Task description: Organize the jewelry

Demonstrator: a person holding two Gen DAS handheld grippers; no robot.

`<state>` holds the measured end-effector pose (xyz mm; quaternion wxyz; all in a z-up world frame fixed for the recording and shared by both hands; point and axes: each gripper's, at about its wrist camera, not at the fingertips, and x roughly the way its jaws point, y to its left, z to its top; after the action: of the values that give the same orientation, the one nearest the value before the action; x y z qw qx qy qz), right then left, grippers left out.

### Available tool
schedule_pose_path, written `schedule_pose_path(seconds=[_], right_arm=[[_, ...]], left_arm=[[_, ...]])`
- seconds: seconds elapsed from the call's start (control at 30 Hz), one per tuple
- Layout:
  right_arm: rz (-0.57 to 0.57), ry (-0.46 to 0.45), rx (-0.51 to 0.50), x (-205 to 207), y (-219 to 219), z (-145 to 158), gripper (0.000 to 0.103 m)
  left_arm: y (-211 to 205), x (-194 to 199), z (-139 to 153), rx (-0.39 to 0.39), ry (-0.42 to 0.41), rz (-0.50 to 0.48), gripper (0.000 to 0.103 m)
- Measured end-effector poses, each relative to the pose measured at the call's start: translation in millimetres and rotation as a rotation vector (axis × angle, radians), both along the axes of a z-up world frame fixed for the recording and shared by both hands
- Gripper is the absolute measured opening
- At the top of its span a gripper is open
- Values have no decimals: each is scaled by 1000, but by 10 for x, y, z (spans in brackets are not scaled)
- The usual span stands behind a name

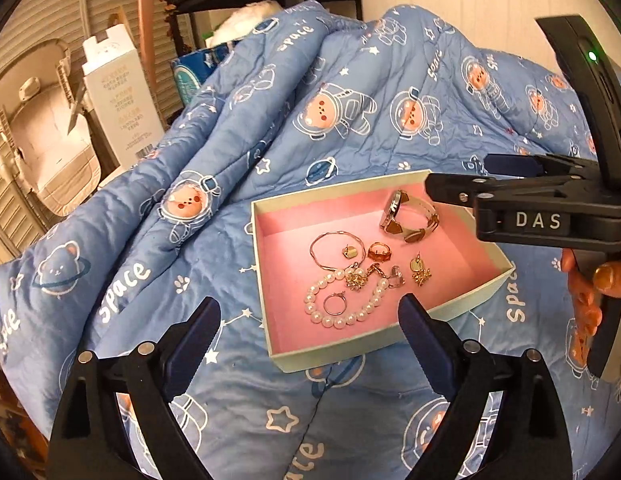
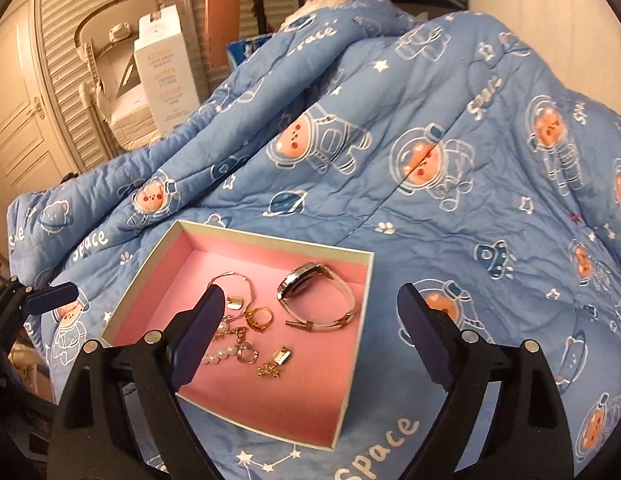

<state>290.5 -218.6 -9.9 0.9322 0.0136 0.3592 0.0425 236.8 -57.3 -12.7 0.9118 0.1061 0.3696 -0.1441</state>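
A shallow box [image 1: 266, 264] with pale outer walls and a pink lining rests on a blue quilt [image 1: 238, 128] printed with astronaut bears, which covers a bed. All the jewelry lies inside this box. A watch [image 1: 406, 216] with a pale strap stands on its edge toward the box's far right corner. A thin bangle [image 1: 324, 240] lies near the middle, and an amber-stoned gold ring [image 1: 379, 251] sits just beside it on the right. A pearl bracelet [image 1: 342, 320] curves along the near half of the box floor, with a plain silver ring [image 1: 334, 304] lying inside its loop. Small gold earrings [image 1: 419, 272] and a further ring lie close by, between the bracelet and the right wall. The left claw [image 1: 310, 320] hovers over the near edge of the box with its jaws standing wide apart and nothing between them. The right claw [image 2: 310, 312] hovers over the box's near right portion, its jaws likewise spread wide and empty; its left finger [image 2: 198, 336] hides part of the bracelet in the right wrist view. In the left wrist view the right claw enters from the right edge above the watch, with the person's hand [image 1: 590, 292] gripping its handle. No item touches either claw. A white carton [image 1: 118, 92] stands on the floor beyond the bed's far left corner.
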Motion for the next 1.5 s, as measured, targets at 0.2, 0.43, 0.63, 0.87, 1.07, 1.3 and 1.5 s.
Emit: schedule_pose_path(seconds=[0.2,0.43,0.63,0.87,1.07,1.3,1.5], right_arm=[[7,-144,-55,-588,35,185,93],[30,-242,-95,-1230,151,322,96],[43,-264,-112,-1675,282,336,96],[-19,-270,-59,-2223,242,282,96],[-87,-286,-58,-2593,156,244,97],[-158,-281,-46,-2714,43,255,97],[-111,-279,-68,-2816,140,208,97]], left_arm=[[143,-419,179,-72,-141,97,96],[279,-877,235,-132,-172,156,96],[334,-1265,190,-175,-172,195,96],[367,-1794,179,-210,-219,227,96],[411,-2124,215,-257,-230,251,96],[522,-2252,235,-274,-273,340,96],[520,-2324,259,-256,-295,344,96]])
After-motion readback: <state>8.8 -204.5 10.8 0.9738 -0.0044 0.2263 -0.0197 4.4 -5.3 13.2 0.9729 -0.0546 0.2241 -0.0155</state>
